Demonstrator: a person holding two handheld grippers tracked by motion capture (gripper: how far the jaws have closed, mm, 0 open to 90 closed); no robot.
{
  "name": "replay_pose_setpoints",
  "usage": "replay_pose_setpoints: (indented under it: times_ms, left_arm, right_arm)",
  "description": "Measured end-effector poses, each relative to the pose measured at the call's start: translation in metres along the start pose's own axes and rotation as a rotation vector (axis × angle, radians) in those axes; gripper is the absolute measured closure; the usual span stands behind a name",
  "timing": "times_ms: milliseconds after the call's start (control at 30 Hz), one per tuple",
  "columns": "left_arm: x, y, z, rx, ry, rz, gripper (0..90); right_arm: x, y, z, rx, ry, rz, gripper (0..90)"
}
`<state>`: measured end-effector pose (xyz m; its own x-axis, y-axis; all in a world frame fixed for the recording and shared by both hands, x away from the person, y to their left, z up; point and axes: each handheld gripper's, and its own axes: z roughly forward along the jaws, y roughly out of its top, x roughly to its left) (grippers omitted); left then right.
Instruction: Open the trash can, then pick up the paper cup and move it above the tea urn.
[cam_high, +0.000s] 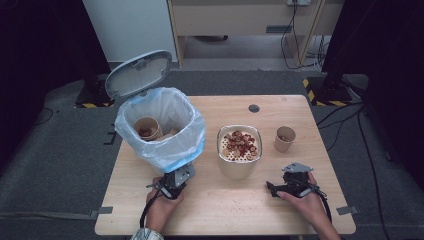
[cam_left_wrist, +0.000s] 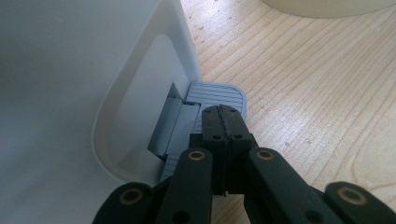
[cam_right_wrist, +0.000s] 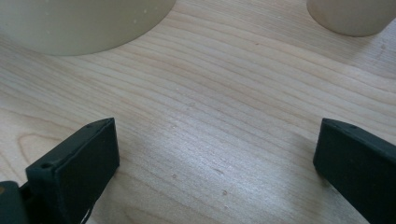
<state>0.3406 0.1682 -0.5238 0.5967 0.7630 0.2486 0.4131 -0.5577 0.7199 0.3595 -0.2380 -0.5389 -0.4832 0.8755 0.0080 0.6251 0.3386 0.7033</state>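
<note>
1. Two grippers sit at the table's (cam_high: 280, 107) six o'clock edge; our left gripper (cam_left_wrist: 223, 122) has its jaws pressed together, tips on the grey pedal (cam_left_wrist: 215, 96) of the white bin (cam_high: 160, 127).
2. We see the bin at nine o'clock, lid (cam_high: 138, 73) raised, a paper cup (cam_high: 147, 128) inside its liner.
3. Our right gripper (cam_right_wrist: 217, 154) rests with jaws wide apart, holding nothing, at five o'clock from the bowl (cam_high: 239, 150).

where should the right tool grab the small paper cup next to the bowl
Grip the small paper cup across its side wall just below the rim, coming in level from the near side where the right tool rests, jaws open. It stands upright and apart from the bowl, and it tapers downward, so a high grip shouldn't slip.
</note>
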Motion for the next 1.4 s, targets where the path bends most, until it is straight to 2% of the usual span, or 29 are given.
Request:
replay_pose_setpoints:
  times_ms: [300, 367, 433, 533, 700, 800, 967, 1167, 1200, 1400]
  left_arm:
    - [-0.001, 0.000, 0.000, 0.002, 0.003, 0.002, 88.9]
    - [-0.001, 0.001, 0.000, 0.003, 0.005, 0.003, 88.9]
    - [-0.001, 0.001, 0.000, 0.004, 0.005, 0.003, 89.0]
    - [-0.001, 0.001, 0.000, 0.003, 0.005, 0.001, 88.9]
    - [-0.001, 0.001, 0.000, 0.002, 0.006, -0.001, 88.9]
    - [-0.001, 0.000, 0.000, 0.001, 0.006, -0.003, 89.0]
    - [-0.001, 0.000, 0.000, 0.002, 0.006, -0.002, 88.9]
    - [-0.001, 0.001, 0.000, 0.003, 0.007, 0.002, 88.9]
    - [-0.001, 0.001, 0.000, 0.003, 0.007, 0.002, 89.0]
    - [-0.001, 0.001, 0.000, 0.002, 0.006, -0.001, 88.9]
  right_arm:
    - [-0.004, 0.001, 0.000, 0.011, -0.014, 0.016, 1.0]
    - [-0.003, 0.002, -0.002, 0.018, -0.005, 0.003, 5.2]
    - [-0.002, 0.004, -0.004, 0.002, -0.001, -0.004, 4.1]
    - [-0.001, 0.008, -0.011, -0.042, -0.012, 0.035, 5.4]
    - [-0.009, 0.014, -0.018, -0.061, -0.067, 0.092, 8.1]
    - [-0.018, 0.025, -0.024, -0.076, -0.071, 0.135, 9.7]
    - [-0.032, 0.054, -0.031, -0.077, -0.102, 0.145, 8.8]
    - [-0.042, 0.078, -0.022, -0.088, -0.127, 0.150, 6.5]
    - [-0.043, 0.080, -0.021, -0.098, -0.129, 0.169, 6.6]
    - [-0.055, 0.078, -0.001, -0.129, -0.139, 0.191, 7.7]
